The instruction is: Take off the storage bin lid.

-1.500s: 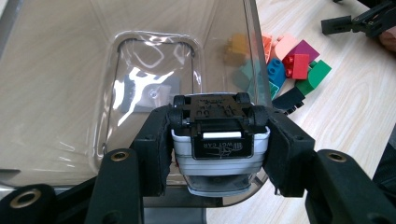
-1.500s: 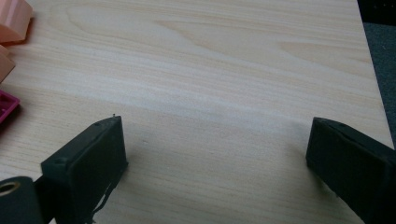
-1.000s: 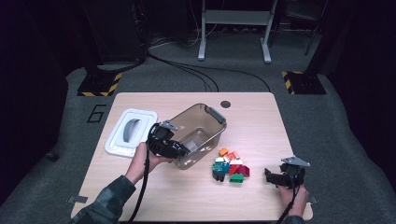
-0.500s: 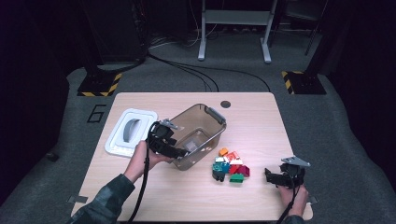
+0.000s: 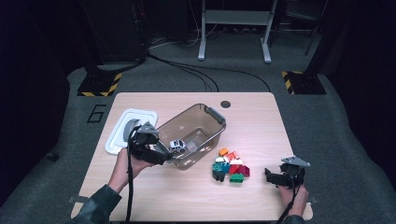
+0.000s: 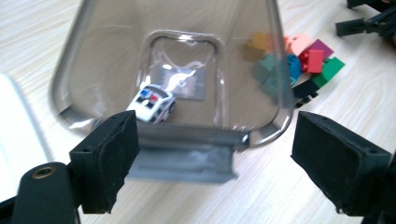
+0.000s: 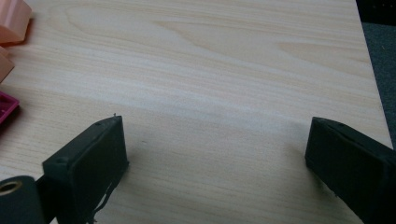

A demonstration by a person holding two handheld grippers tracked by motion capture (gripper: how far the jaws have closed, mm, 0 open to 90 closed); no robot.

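One toy car: a small white police car (image 5: 177, 145) sits inside the clear box, on its floor, near the end closest to the left gripper. In the left gripper view the car (image 6: 153, 103) lies just past the box rim, at about 11 o'clock from the gap between the jaws.
Clear box: the see-through tub (image 5: 205, 122) stands in the middle of the table, tilted so its long side runs from 7 o'clock to 1 o'clock. It has a grey handle (image 6: 184, 161) at the near end.
Left gripper: the left gripper (image 5: 159, 151) is at the near end of the box, at 9 o'clock from the car. Its jaws have just been opening. They stand wide apart, and nothing is pinched between them. The grey handle is between and just in front of them, not touched.
Blocks: a little heap of coloured blocks (image 5: 231, 165) lies on the table just beside the box, at about 4 o'clock from the car.
Right gripper: the right gripper (image 5: 271, 176) rests at 3 o'clock from the blocks, near them. Its jaws are wide apart, with only bare table between them.
White lid: a white lid (image 5: 120, 135) lies flat at 9 o'clock from the box, next to the left hand.
Table: the wooden table (image 5: 261, 121) holds all of it.
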